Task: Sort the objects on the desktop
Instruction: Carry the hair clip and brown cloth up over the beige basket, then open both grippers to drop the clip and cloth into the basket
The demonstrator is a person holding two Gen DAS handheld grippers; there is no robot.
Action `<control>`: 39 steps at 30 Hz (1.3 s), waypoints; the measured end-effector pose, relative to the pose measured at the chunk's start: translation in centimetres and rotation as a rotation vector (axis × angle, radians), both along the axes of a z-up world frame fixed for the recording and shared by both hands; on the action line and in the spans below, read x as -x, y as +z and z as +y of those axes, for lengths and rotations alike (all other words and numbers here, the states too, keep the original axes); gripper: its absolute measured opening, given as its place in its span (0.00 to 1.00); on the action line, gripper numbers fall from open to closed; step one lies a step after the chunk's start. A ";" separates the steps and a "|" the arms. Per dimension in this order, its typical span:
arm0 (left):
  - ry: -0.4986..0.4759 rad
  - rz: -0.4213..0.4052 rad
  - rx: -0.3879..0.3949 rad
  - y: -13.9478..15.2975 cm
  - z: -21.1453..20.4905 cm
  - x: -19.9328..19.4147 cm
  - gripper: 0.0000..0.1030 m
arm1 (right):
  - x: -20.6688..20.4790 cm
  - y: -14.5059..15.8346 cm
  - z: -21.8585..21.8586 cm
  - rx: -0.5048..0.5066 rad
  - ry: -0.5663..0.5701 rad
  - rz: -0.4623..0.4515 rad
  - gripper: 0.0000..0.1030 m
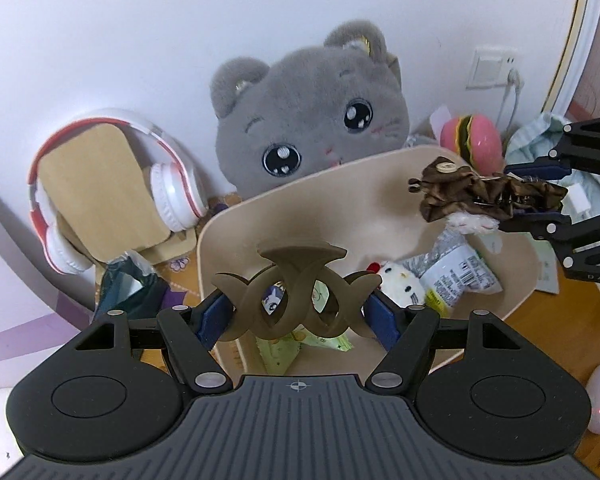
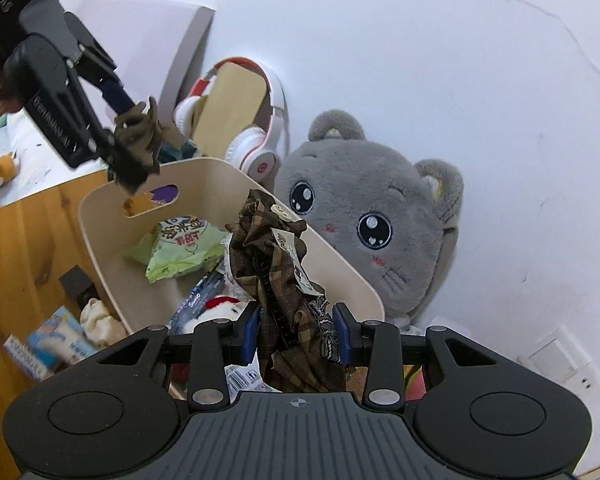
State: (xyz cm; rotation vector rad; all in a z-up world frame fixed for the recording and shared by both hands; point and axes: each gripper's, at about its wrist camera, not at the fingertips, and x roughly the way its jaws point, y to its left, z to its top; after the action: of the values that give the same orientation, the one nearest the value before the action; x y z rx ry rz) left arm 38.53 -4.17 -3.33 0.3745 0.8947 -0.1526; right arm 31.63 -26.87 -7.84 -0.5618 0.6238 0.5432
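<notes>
Overhead, the left gripper [image 1: 298, 312] jaws clamp a brown hair claw [image 1: 296, 296] while the right gripper [image 2: 296, 334] jaws pinch a plaid scrunchie [image 2: 276, 264] above the beige bin [image 2: 100, 216].

Readable text is scarce. The right gripper [image 1: 500, 200] arm shows white letters "DAS" on its black link, cut off at the frame edge. Inside the beige bin [image 2: 108, 216], the green snack packet [image 2: 176, 252] carries large Chinese characters, seen upside down, not legible enough to transcribe. Also in the bin, the silver-white pouch [image 1: 456, 276] has a barcode and fine print, too small to read. The left gripper [image 2: 134, 110] body shows partial white lettering, unreadable. Blue box [image 2: 56, 340] beside the bin: print blurred.
</notes>
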 end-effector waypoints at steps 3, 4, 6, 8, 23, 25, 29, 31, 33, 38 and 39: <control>-0.001 0.022 -0.016 -1.3 -0.5 -1.0 0.71 | -0.8 -1.1 0.5 -0.001 -0.016 0.025 0.36; -0.004 0.029 -0.017 -1.6 -0.7 -1.3 0.71 | -1.1 -1.3 0.7 -0.006 -0.023 0.034 0.36; -0.010 0.041 -0.024 -2.4 -1.0 -1.8 0.71 | -1.4 -1.8 1.1 -0.018 -0.027 0.046 0.36; -0.006 0.053 -0.039 -3.4 -1.2 -2.4 0.71 | -1.7 -2.2 1.6 -0.013 -0.023 0.059 0.36; 0.054 0.129 -0.020 -7.5 -0.2 -4.1 0.72 | -3.9 -6.9 3.8 0.051 -0.077 0.173 0.36; 0.059 0.135 -0.022 -7.5 0.0 -4.2 0.72 | -3.8 -7.0 3.7 0.052 -0.086 0.171 0.42; 0.048 0.118 -0.020 -7.3 0.0 -3.8 0.72 | -3.7 -6.9 3.3 0.048 -0.099 0.168 0.47; 0.049 0.113 -0.018 -7.1 0.0 -3.6 0.72 | -3.7 -6.7 3.0 0.037 -0.104 0.174 0.58; 0.048 0.102 -0.010 -6.7 0.1 -3.3 0.72 | -3.5 -6.6 2.8 0.027 -0.110 0.169 0.66; 0.031 0.076 -0.007 -5.7 0.3 -2.6 0.72 | -2.9 -5.9 2.4 0.001 -0.125 0.154 0.74; 0.028 0.076 -0.008 -5.6 0.4 -2.5 0.72 | -2.7 -5.8 2.3 -0.002 -0.125 0.149 0.75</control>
State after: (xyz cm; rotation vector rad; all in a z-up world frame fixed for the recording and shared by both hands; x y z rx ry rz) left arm 41.05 -3.77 -8.90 0.3655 0.9753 -0.1379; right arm 34.36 -24.53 -13.62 -0.4796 0.7945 0.4710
